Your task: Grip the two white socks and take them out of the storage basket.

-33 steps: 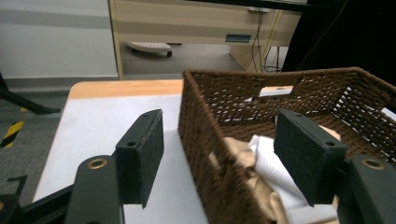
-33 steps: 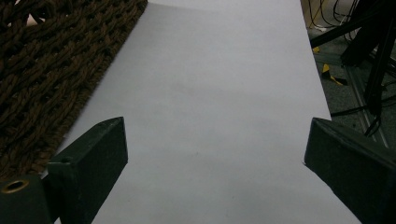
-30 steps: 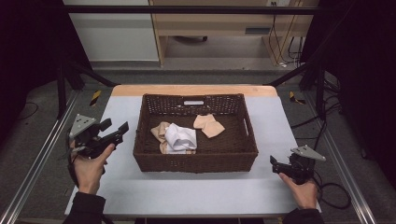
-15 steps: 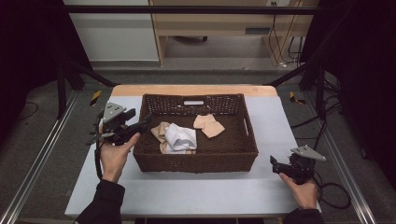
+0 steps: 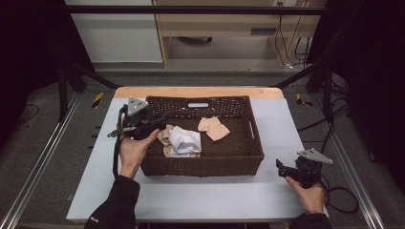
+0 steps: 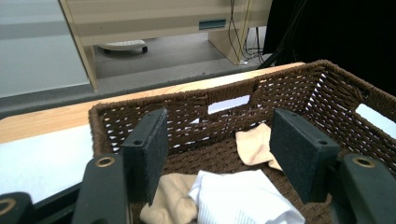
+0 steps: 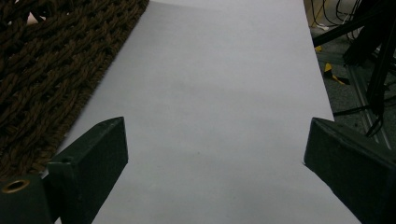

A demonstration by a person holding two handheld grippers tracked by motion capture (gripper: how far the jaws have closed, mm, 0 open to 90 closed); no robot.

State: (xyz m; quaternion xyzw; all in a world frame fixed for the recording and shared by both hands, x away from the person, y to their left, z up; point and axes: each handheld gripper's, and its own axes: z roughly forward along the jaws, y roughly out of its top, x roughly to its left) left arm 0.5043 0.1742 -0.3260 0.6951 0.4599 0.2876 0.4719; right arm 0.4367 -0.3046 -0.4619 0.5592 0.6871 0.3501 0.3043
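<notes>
Left claw (image 6: 219, 154) wide open at the left rim of the dark brown woven wicker basket (image 5: 246, 125), above a crumpled white cloth (image 6: 243, 198) and beige cloths (image 6: 254, 144), holding nothing, right claw (image 7: 215, 163) wide open, empty, over the pale grey counter (image 7: 219, 93) beside the basket

White cloth (image 6: 243, 200) cut off by bottom edge.

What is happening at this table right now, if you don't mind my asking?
A person holds a gripper in each hand at a table with a brown wicker basket. The left gripper reaches over the basket's left rim, open, just above a white cloth lying on beige cloths; another beige cloth lies apart. Nothing is grasped. The right gripper, also open, is low over the table to the basket's right.
</notes>
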